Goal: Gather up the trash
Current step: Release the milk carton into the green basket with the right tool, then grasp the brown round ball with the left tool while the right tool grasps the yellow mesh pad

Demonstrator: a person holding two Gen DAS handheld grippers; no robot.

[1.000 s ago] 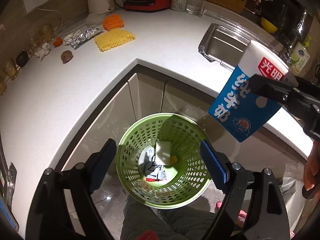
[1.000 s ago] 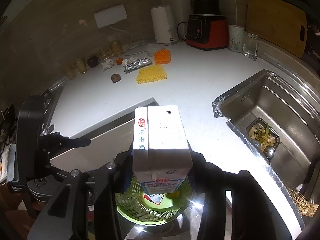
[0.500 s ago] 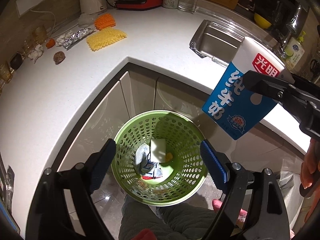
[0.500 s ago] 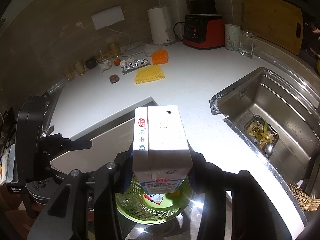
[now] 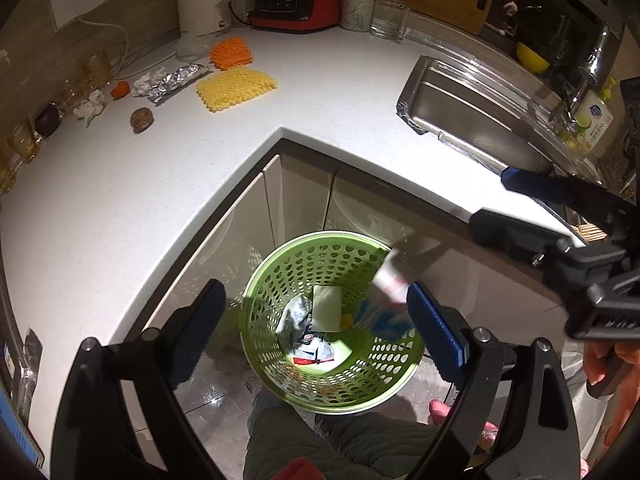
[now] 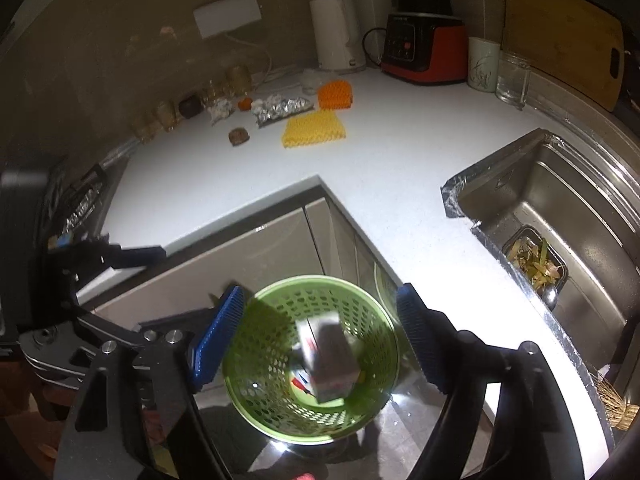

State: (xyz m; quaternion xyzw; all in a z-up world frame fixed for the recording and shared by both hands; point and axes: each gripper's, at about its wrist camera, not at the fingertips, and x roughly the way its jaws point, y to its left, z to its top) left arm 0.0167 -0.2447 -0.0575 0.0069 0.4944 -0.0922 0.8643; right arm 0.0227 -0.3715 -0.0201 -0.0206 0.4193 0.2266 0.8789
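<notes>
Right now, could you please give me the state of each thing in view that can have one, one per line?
right gripper: open, jaws have just been opening, nothing between them
left gripper: open, empty
milk carton: released, blurred, dropping into the basket
green basket: upright on the floor, trash already inside
sink: strainer basket holds food scraps
yellow sponge: lying flat on the counter
foil wrapper: crumpled on the counter

Dim kitchen, glare on the white counter [image 6: 400,168] (fisheye bends edges); the falling carton [image 6: 326,358] is motion-blurred
</notes>
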